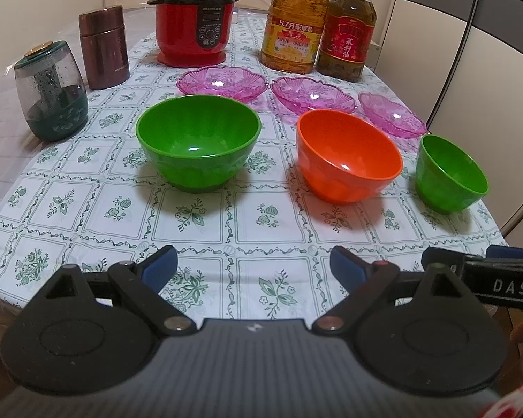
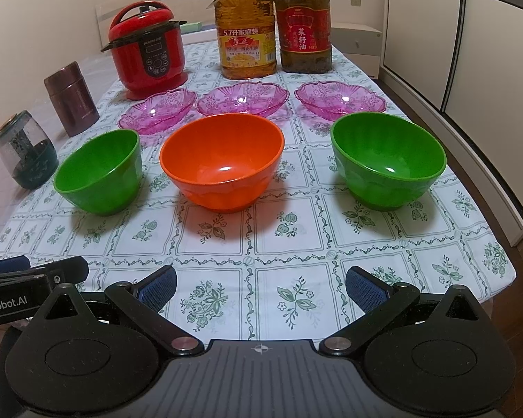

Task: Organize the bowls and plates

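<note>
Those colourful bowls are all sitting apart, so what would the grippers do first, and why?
Probably the left gripper should ease forward to the left green bowl straight ahead. Both grippers are open and empty, the right gripper faces the orange bowl, and nothing is stacked yet.

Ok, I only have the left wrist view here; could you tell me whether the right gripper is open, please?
Observer: Yes, the right gripper is open, with nothing between its fingers.
Operator: Thank you. What lies ahead of it?
Observer: The orange bowl sits ahead, slightly to its left, and the right-hand green bowl ahead to its right. The gripper touches neither.
Operator: Is anything behind the cooker that I cannot see?
Observer: What looks like a pale green box lies behind the red cooker.
</note>
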Demonstrator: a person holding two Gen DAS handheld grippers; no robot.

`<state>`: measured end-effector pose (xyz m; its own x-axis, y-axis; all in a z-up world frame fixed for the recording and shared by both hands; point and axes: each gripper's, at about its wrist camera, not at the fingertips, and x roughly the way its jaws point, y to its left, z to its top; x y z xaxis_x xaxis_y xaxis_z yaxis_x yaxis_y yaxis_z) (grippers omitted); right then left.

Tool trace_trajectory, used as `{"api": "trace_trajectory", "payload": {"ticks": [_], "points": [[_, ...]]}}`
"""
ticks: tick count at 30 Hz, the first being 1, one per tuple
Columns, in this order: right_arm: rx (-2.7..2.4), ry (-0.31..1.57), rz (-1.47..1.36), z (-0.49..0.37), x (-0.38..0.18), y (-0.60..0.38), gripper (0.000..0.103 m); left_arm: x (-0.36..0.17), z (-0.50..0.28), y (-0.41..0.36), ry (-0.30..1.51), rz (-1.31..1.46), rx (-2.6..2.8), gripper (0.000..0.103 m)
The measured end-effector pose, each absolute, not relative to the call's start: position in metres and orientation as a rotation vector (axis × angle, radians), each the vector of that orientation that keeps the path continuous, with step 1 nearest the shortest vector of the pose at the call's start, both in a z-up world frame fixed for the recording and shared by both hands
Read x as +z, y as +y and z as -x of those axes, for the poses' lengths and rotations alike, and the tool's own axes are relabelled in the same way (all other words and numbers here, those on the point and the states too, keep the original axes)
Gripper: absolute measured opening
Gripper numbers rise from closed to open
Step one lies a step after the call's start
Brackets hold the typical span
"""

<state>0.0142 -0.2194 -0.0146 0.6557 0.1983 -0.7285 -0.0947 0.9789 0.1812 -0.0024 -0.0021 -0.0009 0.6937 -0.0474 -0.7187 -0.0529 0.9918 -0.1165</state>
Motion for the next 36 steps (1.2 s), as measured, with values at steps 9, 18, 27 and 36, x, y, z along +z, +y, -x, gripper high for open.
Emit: {"api": "trace_trajectory", "payload": {"ticks": [9,18,27,36], "points": [[0.168,0.837,-0.130,-0.0148,-0.0130,-0.2194,0.103,-0.0008,0.0022,-0.0022,0.806,0.134,0.002,0.093],[0.170,0.834,-0.124,-0.0155,-0.0093,-0.2188,0.103,0.0012,0.0004,-0.0032,0.805,0.134,-0.001,0.093],[0.170,0.834,-0.125,-0.0154,-0.0100,-0.2185,0.103,0.0024,-0.0003,-0.0032,0.804,0.135,-0.002,0.093],[0.170,0.835,-0.125,-0.0156,-0.0101,-0.2185,0.103,0.0025,-0.0006,-0.0022,0.805,0.135,-0.004,0.093]]}}
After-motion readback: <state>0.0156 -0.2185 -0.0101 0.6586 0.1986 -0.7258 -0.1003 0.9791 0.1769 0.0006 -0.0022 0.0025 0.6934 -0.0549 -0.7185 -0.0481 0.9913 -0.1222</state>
